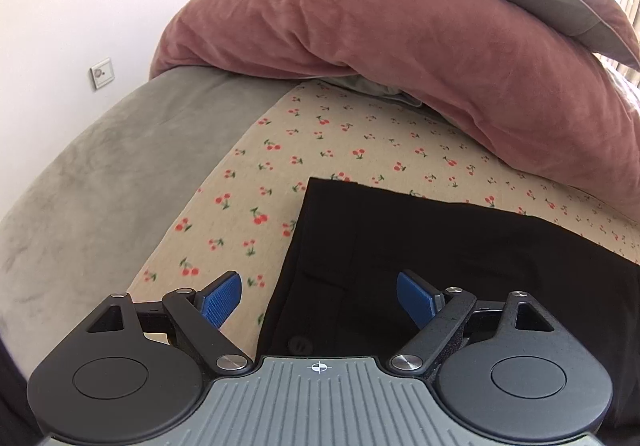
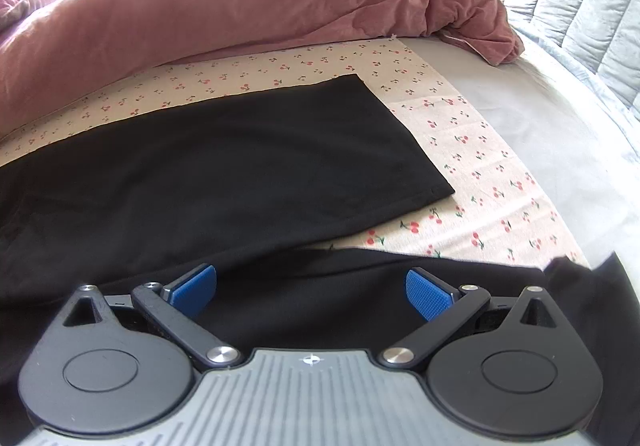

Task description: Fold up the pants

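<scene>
The black pants lie flat on the cherry-print sheet, waist end at the left. In the left view the left gripper hangs over the waist edge, fingers spread, nothing between them. The right gripper is also released, empty, above the near leg. I judge the folding is hardly begun: both legs seem spread apart. Only the left view shows a button; only the right shows the far leg's hem and the pink duvet's end.

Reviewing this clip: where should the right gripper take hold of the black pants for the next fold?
Probably the far leg's hem, coming from the open cherry-print sheet side. That edge lies flat, straight and uncovered, so the open right gripper could likely pinch a hem corner and carry it toward the waist.
</scene>
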Demonstrator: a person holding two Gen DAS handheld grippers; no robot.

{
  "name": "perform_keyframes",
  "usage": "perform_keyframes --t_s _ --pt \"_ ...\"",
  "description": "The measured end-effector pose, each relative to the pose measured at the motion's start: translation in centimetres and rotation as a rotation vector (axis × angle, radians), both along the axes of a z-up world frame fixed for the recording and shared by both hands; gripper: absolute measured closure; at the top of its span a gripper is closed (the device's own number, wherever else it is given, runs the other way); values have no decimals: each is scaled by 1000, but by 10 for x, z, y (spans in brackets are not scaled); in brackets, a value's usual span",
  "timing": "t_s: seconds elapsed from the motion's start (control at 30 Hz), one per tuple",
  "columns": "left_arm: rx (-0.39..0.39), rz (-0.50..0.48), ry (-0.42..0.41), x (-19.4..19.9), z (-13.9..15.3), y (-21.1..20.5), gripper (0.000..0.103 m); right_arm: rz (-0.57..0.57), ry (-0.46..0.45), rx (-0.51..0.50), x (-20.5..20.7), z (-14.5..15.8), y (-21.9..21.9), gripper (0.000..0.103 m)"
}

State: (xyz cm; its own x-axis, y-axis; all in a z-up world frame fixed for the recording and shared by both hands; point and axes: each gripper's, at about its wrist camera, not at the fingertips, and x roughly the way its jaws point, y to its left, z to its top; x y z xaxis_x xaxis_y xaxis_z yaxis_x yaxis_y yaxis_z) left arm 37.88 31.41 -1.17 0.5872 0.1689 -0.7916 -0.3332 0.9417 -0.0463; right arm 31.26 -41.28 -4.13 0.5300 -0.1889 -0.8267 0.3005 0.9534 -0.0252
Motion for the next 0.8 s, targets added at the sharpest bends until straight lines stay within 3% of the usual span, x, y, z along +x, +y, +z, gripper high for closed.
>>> perform_keyframes --t_s 0.13,0.3,0.4,0.6,0.7,0.77,0.8 --pt "30 -19 14 46 -20 2 16 -55 -8 -18 58 -8 -37 5" --pt "-40 29 40 80 -51 5 16 -166 0 6 118 -27 -80 6" --pt "59 23 60 87 -62 -9 16 -183 -4 9 146 -34 -92 12" --pt "133 18 55 88 -61 -23 22 -131 -41 9 193 -45 -102 24" --pt "140 -13 41 89 -62 -27 39 -138 -31 34 213 -62 -104 30" --pt "144 -8 31 88 -61 -28 75 -113 -62 10 214 -66 -102 30" --pt "149 -13 28 89 -59 -28 80 -93 -81 16 213 -66 -102 32"
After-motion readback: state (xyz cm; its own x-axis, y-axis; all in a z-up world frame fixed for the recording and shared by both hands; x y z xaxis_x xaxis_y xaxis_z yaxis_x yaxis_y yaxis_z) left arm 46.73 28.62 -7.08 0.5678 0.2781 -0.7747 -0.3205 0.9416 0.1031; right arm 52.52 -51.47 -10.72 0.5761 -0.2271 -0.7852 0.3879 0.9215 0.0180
